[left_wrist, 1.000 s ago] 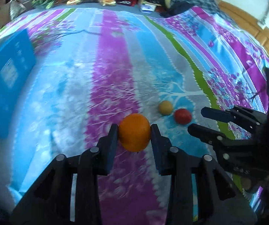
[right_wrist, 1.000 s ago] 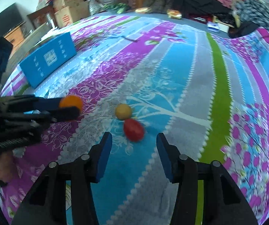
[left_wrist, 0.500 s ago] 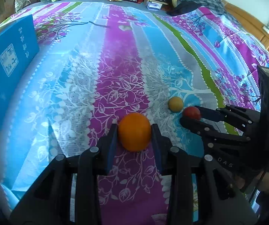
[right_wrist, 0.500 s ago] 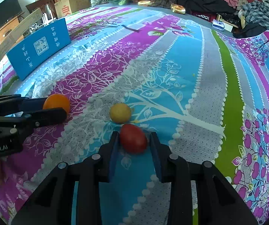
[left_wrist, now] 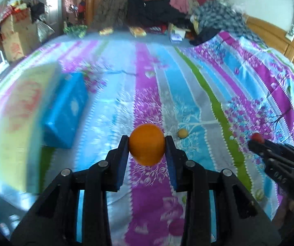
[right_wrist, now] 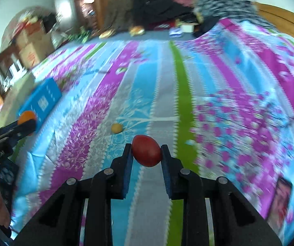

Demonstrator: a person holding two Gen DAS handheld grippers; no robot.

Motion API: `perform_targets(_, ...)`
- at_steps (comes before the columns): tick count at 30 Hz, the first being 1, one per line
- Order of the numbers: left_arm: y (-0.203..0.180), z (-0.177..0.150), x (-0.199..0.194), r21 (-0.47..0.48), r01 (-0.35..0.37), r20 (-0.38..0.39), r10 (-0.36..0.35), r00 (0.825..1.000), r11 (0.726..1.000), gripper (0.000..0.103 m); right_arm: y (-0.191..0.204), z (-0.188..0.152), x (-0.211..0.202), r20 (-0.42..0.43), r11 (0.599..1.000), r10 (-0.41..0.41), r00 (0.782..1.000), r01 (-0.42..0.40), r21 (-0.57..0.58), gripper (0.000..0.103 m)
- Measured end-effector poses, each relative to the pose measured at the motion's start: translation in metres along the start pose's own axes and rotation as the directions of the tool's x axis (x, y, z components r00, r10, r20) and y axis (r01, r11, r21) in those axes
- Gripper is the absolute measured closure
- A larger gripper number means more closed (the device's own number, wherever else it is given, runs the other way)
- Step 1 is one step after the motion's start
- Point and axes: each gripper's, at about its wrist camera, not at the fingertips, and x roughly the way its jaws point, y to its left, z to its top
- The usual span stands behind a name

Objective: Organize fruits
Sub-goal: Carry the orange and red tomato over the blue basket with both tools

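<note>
My left gripper (left_wrist: pixel 147 145) is shut on an orange (left_wrist: pixel 147 144), held above the striped bedspread. My right gripper (right_wrist: pixel 146 153) is shut on a red fruit (right_wrist: pixel 146 153), also lifted off the bed. A small yellow fruit (left_wrist: pixel 182 133) lies alone on the blue stripe between the two grippers; it shows as well in the right wrist view, where the yellow fruit (right_wrist: pixel 116 128) sits ahead and to the left. The right gripper with the red fruit (left_wrist: pixel 257 137) appears at the right edge of the left wrist view. The left gripper's orange (right_wrist: pixel 26 116) shows at far left in the right wrist view.
A blue box (left_wrist: pixel 66 110) lies on the bed to the left, and the same blue box (right_wrist: pixel 41 101) is seen from the right. A pile of clothes (left_wrist: pixel 177 10) covers the far end. A wooden headboard (left_wrist: pixel 274 34) runs along the right. A phone-like flat item (right_wrist: pixel 280 201) lies at lower right.
The right gripper closed on the red fruit and lifted it away from the yellow one. Both grippers rose from the bed, the left still holding the orange.
</note>
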Motion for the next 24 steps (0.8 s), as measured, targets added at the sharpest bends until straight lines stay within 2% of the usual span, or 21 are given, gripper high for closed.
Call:
perform_targets(6, 0.011, 0.008, -0.051, -0.028, -0.037, 0.04, 0.039, 0.998, 0.999, 0.068, 0.009, -0.002, -0.055, 0.035, 1.0, -0.007, 0.999, 0.007, -0.006, 0.072)
perform_targets(13, 0.025, 0.01, -0.103, -0.036, -0.087, 0.107, 0.09, 0.99, 0.996, 0.068, 0.047, 0.006, -0.106, 0.094, 0.999, 0.008, 0.996, -0.003, -0.054, 0.073)
perform_targets(21, 0.051, 0.012, -0.143, -0.089, -0.123, 0.166, 0.137, 0.977, 0.988, 0.068, 0.092, 0.013, -0.145, 0.138, 0.995, 0.035, 0.99, -0.021, -0.098, 0.073)
perform_targets(24, 0.061, 0.008, -0.153, -0.12, -0.106, 0.178, 0.126, 0.976, 0.987, 0.068, 0.103, 0.014, -0.154, 0.146, 0.994, 0.043, 0.988, -0.028, -0.102, 0.073)
